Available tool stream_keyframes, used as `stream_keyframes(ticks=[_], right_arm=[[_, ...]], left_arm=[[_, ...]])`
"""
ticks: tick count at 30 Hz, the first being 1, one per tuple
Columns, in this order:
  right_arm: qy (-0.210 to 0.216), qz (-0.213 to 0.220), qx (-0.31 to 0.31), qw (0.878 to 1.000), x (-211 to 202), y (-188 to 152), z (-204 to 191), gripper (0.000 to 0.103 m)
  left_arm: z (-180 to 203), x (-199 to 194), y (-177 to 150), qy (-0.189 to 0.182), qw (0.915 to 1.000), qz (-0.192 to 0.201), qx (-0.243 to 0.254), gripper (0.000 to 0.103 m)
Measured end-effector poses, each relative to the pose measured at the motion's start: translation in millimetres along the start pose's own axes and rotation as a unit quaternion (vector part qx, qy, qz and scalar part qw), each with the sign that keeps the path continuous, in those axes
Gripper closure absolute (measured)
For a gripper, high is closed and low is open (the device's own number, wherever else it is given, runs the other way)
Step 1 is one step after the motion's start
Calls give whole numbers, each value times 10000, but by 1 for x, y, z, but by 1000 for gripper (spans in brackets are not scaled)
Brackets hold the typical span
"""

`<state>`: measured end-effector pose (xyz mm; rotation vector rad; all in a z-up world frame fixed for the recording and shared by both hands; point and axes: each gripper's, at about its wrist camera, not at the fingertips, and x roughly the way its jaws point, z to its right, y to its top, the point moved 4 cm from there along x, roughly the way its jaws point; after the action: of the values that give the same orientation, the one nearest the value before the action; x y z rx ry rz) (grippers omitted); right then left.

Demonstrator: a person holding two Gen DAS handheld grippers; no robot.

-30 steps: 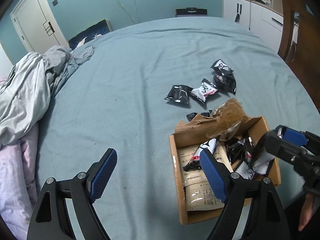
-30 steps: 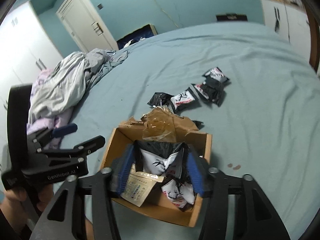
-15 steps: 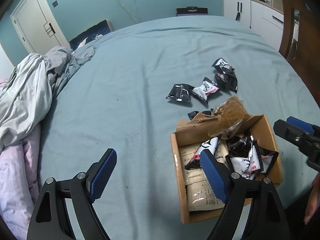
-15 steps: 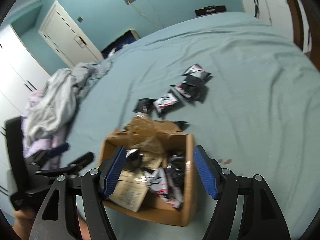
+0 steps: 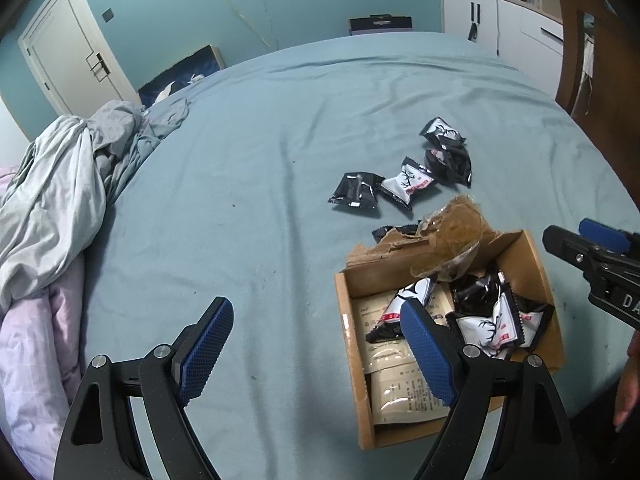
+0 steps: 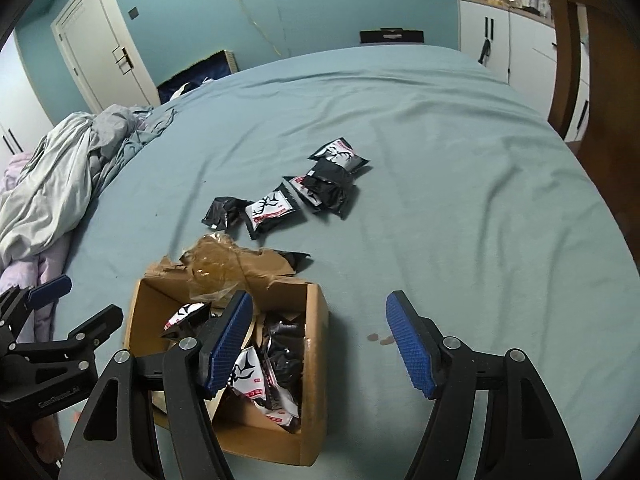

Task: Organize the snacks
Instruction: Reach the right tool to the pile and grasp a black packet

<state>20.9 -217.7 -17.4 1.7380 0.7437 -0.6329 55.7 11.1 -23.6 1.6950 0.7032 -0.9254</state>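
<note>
1. At the far left, the bedding [image 5: 60, 184] is heaped at the edge of the bed [image 5: 248, 184]; no snacks lie near it.
2. Your left tool [image 5: 316, 344] hangs over bare sheet with its jaws wide apart and nothing between them.
3. Right of it stands the cardboard box [image 5: 348, 344], its torn flap [image 5: 404, 244] and a crumple of clear tape folded back at the far side. Inside are pale flat sachets [image 5: 404, 392] under several black-and-white snack packets [image 5: 496, 324], tipped at loose angles, not stacked.
4. Beyond the box, a loose cluster of packets [image 6: 296, 196] lies on the sheet, touching or overlapping. One more dark packet [image 6: 296, 258] pokes out from behind the torn flap.
5. Your right tool [image 6: 318, 340] hovers over the box's right wall, jaws apart and empty.
6. I judge the job partly done: some packets are boxed, and roughly five or six on the bed are left to gather.
7. The packets look like crinkly, puffy foil, likely light and slippery; pinch the sealed ends.
</note>
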Motion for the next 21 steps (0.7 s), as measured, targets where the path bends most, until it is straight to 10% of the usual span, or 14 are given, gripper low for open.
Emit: stream_keyframes(ticks=[21], right_arm=[[239,-1098,205,9935,67,30,17,34]], left_arm=[[-19,3,10,-75,9979,-60,-641,15]])
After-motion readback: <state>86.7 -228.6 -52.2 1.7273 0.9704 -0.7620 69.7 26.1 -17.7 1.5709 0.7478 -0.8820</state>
